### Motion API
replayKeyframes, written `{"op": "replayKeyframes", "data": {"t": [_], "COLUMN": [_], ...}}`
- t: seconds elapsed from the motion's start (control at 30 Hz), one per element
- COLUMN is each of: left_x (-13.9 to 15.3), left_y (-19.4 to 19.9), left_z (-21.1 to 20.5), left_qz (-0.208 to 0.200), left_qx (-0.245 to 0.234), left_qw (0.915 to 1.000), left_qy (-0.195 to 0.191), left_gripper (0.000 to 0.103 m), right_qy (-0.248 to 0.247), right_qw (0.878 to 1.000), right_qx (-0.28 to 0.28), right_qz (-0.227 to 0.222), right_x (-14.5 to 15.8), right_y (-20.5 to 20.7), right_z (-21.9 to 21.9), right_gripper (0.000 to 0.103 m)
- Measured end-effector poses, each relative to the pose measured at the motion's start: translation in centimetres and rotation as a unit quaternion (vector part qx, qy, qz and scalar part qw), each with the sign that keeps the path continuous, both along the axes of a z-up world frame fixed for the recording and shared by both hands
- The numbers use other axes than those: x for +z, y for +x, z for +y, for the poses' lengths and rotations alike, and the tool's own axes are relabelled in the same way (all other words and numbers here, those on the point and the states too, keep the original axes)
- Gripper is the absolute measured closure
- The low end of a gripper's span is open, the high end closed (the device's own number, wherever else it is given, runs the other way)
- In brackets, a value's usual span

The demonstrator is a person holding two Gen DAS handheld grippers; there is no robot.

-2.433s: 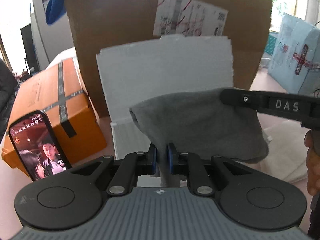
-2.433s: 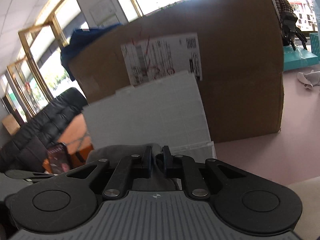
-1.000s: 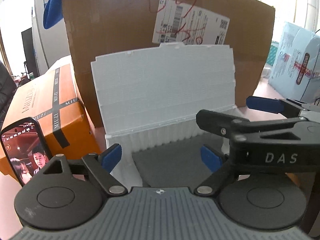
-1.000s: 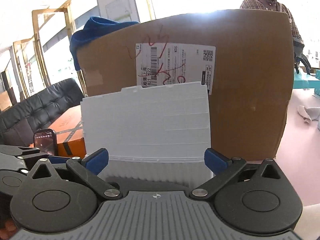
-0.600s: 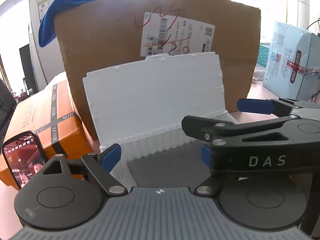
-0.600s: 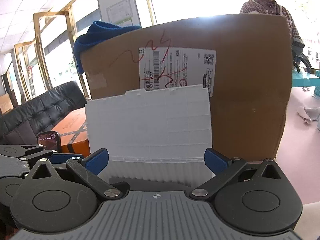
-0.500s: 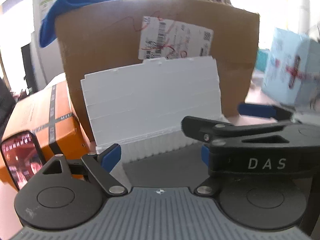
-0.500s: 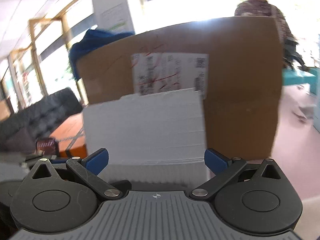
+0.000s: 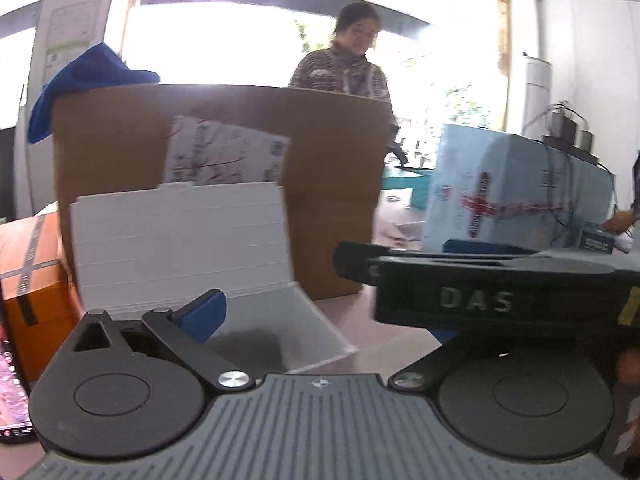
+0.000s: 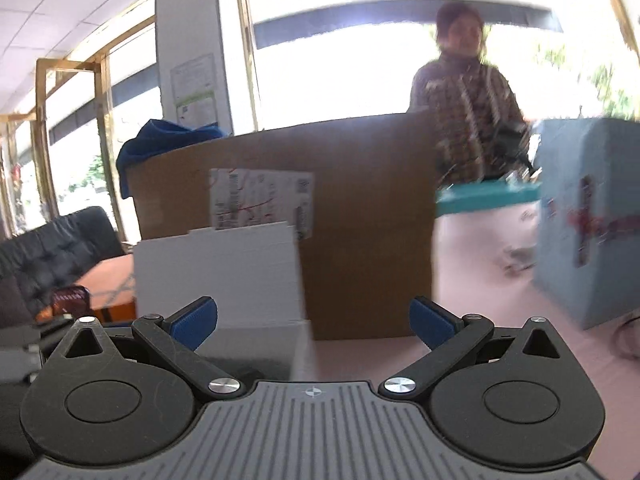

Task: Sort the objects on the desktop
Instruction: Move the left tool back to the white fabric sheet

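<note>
Left gripper (image 9: 320, 320): fingers spread wide and holding nothing; one blue pad (image 9: 202, 316) shows at left, while the other is hidden behind the right tool, which crosses the left wrist view.
Right gripper (image 10: 314, 320): fingers likewise spread, both blue pads in sight, nothing between them.
White foam box (image 9: 296, 336): stands open on the pink tabletop (image 10: 480, 308), its lid (image 9: 180, 244) upright against the large cardboard carton (image 9: 336, 184); it lies just ahead of the left gripper and ahead-left of the right one.
Box contents: a dark grey patch lies at the bottom of the box in the left wrist view; whether it is an object or only shadow cannot be told.
Surroundings: a blue cloth (image 9: 80, 80) hangs over the carton's corner; an orange box (image 9: 28, 280) and a phone (image 9: 10, 388) sit at far left; a pale blue parcel (image 10: 588, 232) stands at right; a person in a checked jacket (image 10: 464, 96) stands behind the carton.
Step in hand: judged as the interval between placements, since both tools are empty and level with the box rim.
Next move: calls for locating another loose object on the tabletop; none lies clearly within either gripper's reach, so the tools must turn away from the box first.
Caution: the two tools overlap closely, so each should clear the other before swinging.
</note>
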State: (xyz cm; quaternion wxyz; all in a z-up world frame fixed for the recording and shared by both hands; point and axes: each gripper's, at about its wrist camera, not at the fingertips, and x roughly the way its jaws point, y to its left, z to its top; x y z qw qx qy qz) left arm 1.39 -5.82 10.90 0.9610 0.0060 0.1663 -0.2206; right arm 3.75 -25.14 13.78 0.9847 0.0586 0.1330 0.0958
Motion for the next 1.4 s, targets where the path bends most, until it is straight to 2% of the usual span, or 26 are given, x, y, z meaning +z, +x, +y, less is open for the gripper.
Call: {"op": "replayKeyframes", "data": {"t": [0.1, 0.2, 0.37, 0.5, 0.6, 0.67, 0.8, 0.9, 1.0, 1.13, 1.27, 1.4], "left_x": [-0.4, -0.7, -1.0, -1.2, -1.7, -2.2, -3.5, -4.5, -5.2, -5.9, -6.8, -8.1], "left_y": [-0.5, -0.4, 0.0, 1.0, 2.1, 2.2, 1.3, 1.2, 2.0, 3.5, 4.5, 5.8], "left_z": [-1.5, -3.2, -7.0, -9.6, -11.6, -12.7, -13.4, -12.7, -11.5, -10.2, -10.0, -9.7], "left_qz": [-0.01, -0.013, -0.001, 0.022, 0.056, 0.068, 0.068, 0.088, 0.13, 0.184, 0.209, 0.255], "left_qx": [-0.021, -0.03, -0.043, -0.048, -0.034, -0.039, -0.031, -0.015, -0.009, -0.006, 0.004, 0.0], "left_qw": [0.9995, 0.9991, 0.9985, 0.9984, 0.9975, 0.9962, 0.9916, 0.9872, 0.9834, 0.9777, 0.973, 0.9632], "left_qy": [0.021, 0.028, 0.034, 0.023, 0.026, 0.038, 0.105, 0.133, 0.127, 0.101, 0.099, 0.085], "left_gripper": [0.0, 0.0, 0.0, 0.0, 0.0, 0.0, 0.0, 0.0, 0.0, 0.0, 0.0, 0.0], "right_qy": [-0.029, -0.034, 0.035, 0.077, 0.092, 0.102, 0.128, 0.137, 0.136, 0.131, 0.128, 0.132], "right_qw": [0.999, 0.998, 0.996, 0.992, 0.989, 0.987, 0.981, 0.974, 0.969, 0.967, 0.967, 0.958], "right_qx": [-0.019, -0.042, -0.073, -0.094, -0.117, -0.121, -0.104, -0.102, -0.105, -0.102, -0.094, -0.106], "right_qz": [-0.026, -0.043, -0.036, -0.022, 0.0, 0.029, 0.101, 0.147, 0.178, 0.193, 0.199, 0.232], "right_x": [-0.6, -1.0, -2.0, -2.8, -3.3, -3.8, -5.1, -6.4, -7.5, -8.1, -8.1, -8.6], "right_y": [-2.2, -3.4, -3.7, -3.2, -2.6, -2.0, -0.8, 0.1, 0.9, 1.2, 1.2, 1.8], "right_z": [-2.3, -4.8, -9.4, -12.4, -14.1, -15.0, -16.0, -16.1, -15.7, -15.3, -14.9, -15.2], "right_gripper": [0.0, 0.0, 0.0, 0.0, 0.0, 0.0, 0.0, 0.0, 0.0, 0.0, 0.0, 0.003]}}
